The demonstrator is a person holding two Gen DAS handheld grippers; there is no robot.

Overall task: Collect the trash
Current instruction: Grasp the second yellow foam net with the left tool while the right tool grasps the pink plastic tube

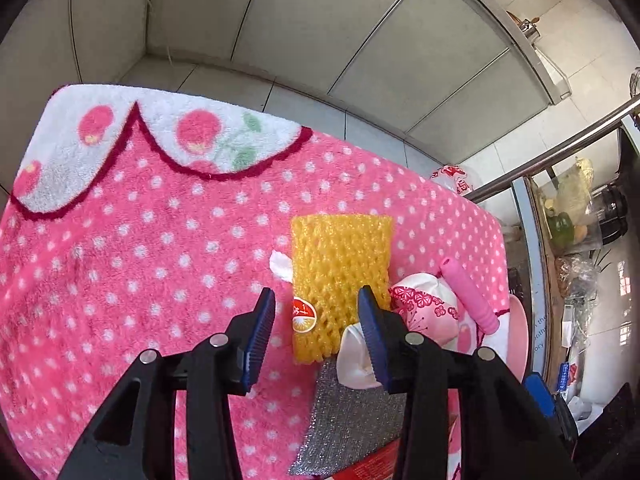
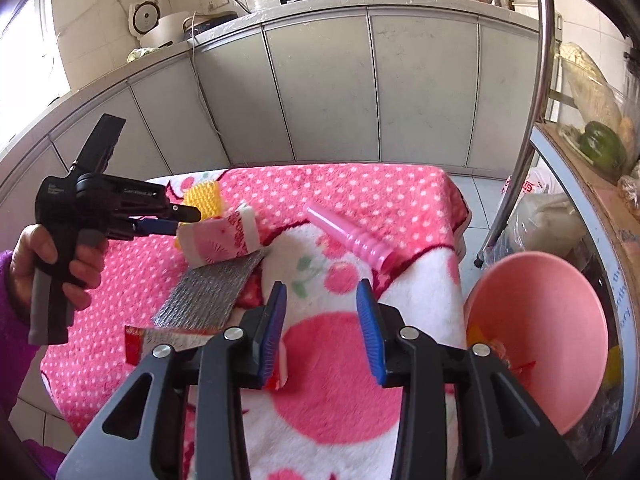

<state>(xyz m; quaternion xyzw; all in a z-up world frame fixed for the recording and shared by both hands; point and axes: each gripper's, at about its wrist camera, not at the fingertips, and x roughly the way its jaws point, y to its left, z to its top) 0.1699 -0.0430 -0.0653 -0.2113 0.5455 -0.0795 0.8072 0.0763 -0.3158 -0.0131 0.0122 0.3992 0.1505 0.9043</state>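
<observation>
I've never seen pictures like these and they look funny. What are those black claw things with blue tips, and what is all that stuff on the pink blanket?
The claws are grabbing tools. A person holds one in each hand, and each tool has a small camera looking out along its two blue fingers. One picture comes from the left gripper, the other from the right gripper. In the right one you can see the person's hand squeezing the left tool's handle.

On the pink dotted blanket lies trash: a yellow foam net, a pink and white wrapper, a silver pouch, a red packet and a pink tube. A pink bowl sits beside them.

Both grippers are open and hold nothing. The left one hovers by the yellow net.
</observation>
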